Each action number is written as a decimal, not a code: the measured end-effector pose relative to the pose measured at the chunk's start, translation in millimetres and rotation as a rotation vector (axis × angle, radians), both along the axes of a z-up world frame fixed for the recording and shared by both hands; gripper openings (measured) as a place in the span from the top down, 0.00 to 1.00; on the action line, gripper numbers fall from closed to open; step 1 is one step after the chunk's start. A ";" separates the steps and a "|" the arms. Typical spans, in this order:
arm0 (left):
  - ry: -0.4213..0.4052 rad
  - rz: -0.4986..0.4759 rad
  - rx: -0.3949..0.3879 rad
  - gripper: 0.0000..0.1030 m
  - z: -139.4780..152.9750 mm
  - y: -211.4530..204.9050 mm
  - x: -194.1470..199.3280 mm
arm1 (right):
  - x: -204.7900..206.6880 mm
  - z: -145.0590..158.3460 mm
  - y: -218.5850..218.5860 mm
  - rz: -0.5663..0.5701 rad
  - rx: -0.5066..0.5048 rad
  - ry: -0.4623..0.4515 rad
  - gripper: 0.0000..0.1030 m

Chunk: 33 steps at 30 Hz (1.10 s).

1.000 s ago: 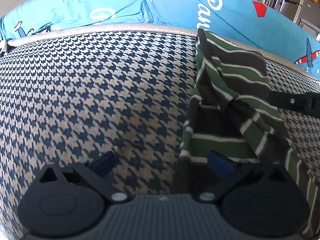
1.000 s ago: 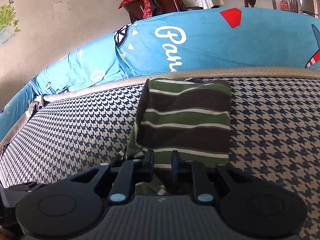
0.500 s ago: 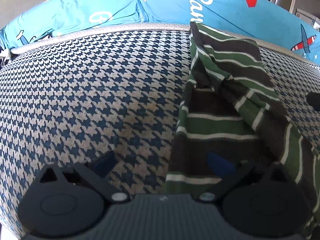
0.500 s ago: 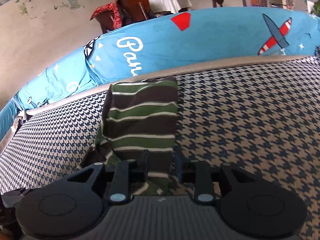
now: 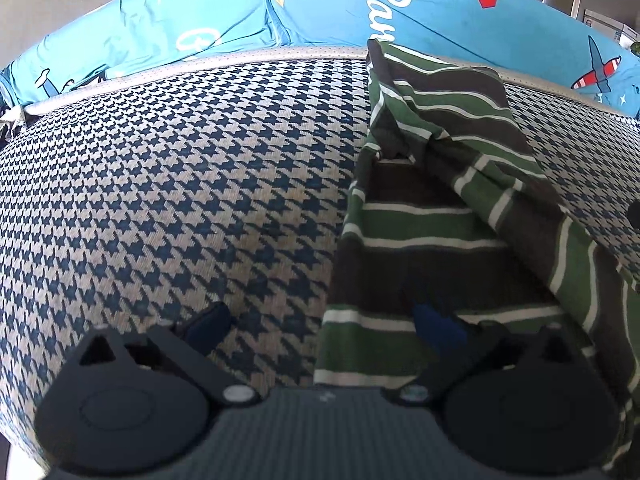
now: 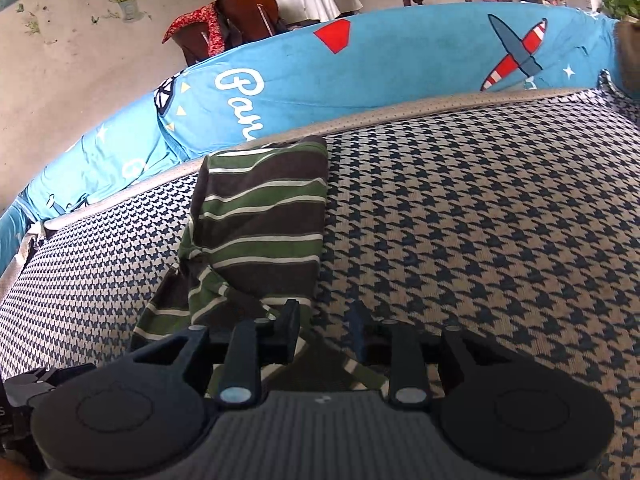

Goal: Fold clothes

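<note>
Surface is a blue-and-cream houndstooth cover (image 5: 168, 184) on a cushion or mattress, with a blue printed sheet (image 5: 320, 4) running along its far edge; the print is white script, a red shape and planes.

Left wrist view: the striped garment (image 5: 424, 232), in green, dark brown and white, is lying on the cover right of centre, reaching from the far edge down to the lower right of the picture. It is partly folded, with one layer lying diagonally across the flat part under it and a bunched fold near the top. The left gripper (image 5: 324, 328) is sitting with its fingers spread wide and nothing pinched. The left finger (image 5: 208, 324) is over bare houndstooth, while the right finger (image 5: 436, 328) is over the garment's near edge. Can't tell if that finger is touching the cloth.

Right wrist view: a room wall with plant decals, a chair (image 6: 244, 12) with red cloth draped on it and a white-covered table are showing behind the sheet (image 6: 400, 68). The garment (image 6: 264, 220) is lying left of centre on the cover (image 6: 480, 220), its top at the far edge and a crumpled lower part running under the gripper. The right gripper (image 6: 326, 320) is showing fingers parted a little; they have just been opening. The left finger (image 6: 290, 322) is against the garment's near corner, and the right finger (image 6: 362, 326) is over bare houndstooth. A strip of cloth is passing below the gap, and neither pad is pressing on it. A dark part of the other gripper is showing at the lower left edge.
</note>
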<state>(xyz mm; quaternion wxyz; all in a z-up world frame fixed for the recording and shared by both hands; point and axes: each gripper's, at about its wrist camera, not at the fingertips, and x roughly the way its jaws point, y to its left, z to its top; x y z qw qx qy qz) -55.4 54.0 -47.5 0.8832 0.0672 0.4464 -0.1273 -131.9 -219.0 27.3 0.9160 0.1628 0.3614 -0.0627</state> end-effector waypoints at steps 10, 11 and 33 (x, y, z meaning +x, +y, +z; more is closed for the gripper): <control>-0.045 -0.004 -0.029 0.00 9.3 -0.9 -11.8 | -51.9 -5.9 -16.6 -0.141 0.006 0.018 0.71; -0.065 -0.016 -0.032 0.00 12.4 -3.0 -14.3 | -58.4 -7.1 -18.6 -0.158 0.008 0.021 0.68; -0.052 -0.093 -0.136 0.00 31.7 -23.0 -82.8 | -82.1 -33.9 1.4 -0.163 -0.048 0.033 0.66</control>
